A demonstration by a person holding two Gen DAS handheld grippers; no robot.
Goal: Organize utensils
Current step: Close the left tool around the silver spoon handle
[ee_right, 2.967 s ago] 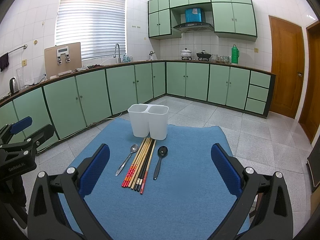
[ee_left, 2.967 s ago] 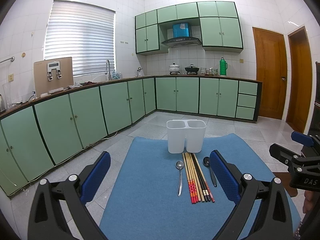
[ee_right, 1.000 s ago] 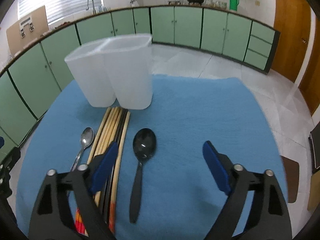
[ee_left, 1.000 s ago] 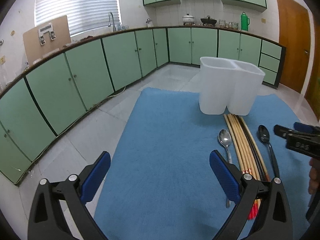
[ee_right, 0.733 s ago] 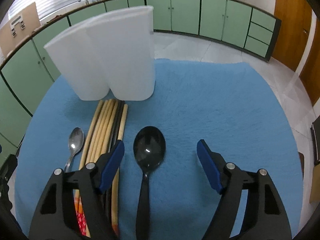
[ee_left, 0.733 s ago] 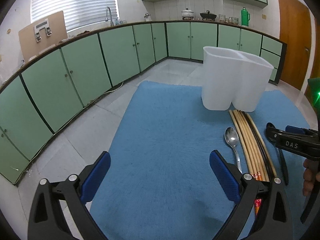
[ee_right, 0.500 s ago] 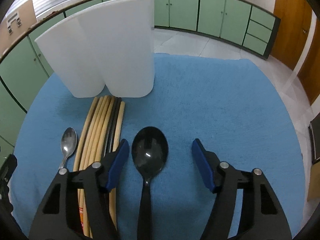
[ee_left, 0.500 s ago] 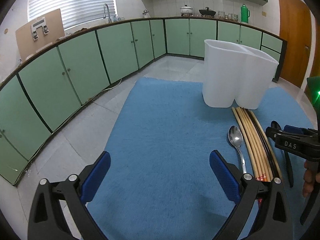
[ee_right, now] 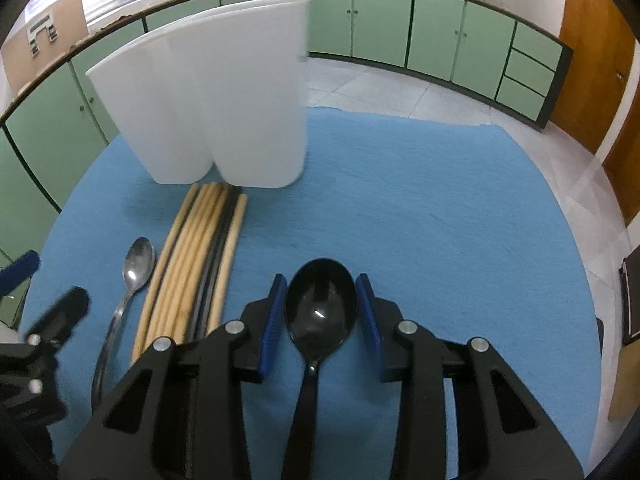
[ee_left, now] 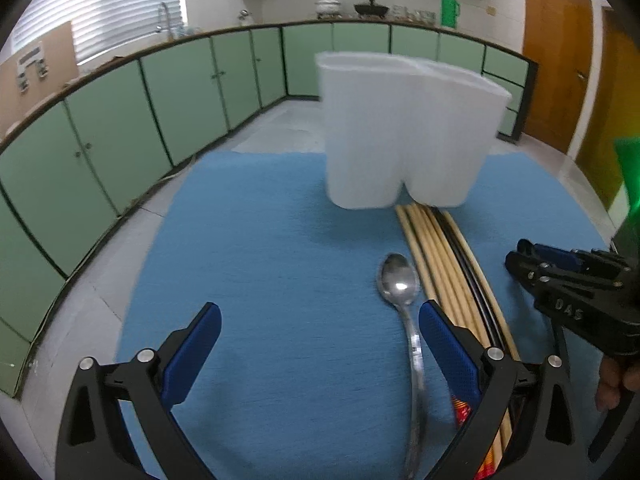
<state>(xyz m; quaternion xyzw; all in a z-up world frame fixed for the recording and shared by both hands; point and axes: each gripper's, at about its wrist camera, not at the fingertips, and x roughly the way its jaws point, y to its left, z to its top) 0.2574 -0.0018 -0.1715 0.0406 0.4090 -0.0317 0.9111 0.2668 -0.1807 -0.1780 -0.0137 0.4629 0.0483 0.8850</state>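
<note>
A white two-compartment holder [ee_right: 216,96] stands at the far side of a blue mat [ee_right: 440,208]; it also shows in the left wrist view [ee_left: 404,132]. In front of it lie a metal spoon [ee_left: 400,284], a bundle of chopsticks [ee_left: 444,268] and a black spoon [ee_right: 320,308]. My right gripper [ee_right: 321,312] has its blue pads close on both sides of the black spoon's bowl, which lies on the mat. My left gripper [ee_left: 320,344] is open and empty, its right finger [ee_left: 448,348] just beside the metal spoon's handle.
The mat lies on a tiled kitchen floor ringed by green cabinets [ee_left: 120,120]. Wooden doors [ee_left: 556,60] stand at the right. The right gripper's body [ee_left: 576,296] shows at the right edge of the left wrist view.
My right gripper has lowered and narrowed its jaws around the black spoon's bowl. My left gripper has moved forward and right, toward the metal spoon.
</note>
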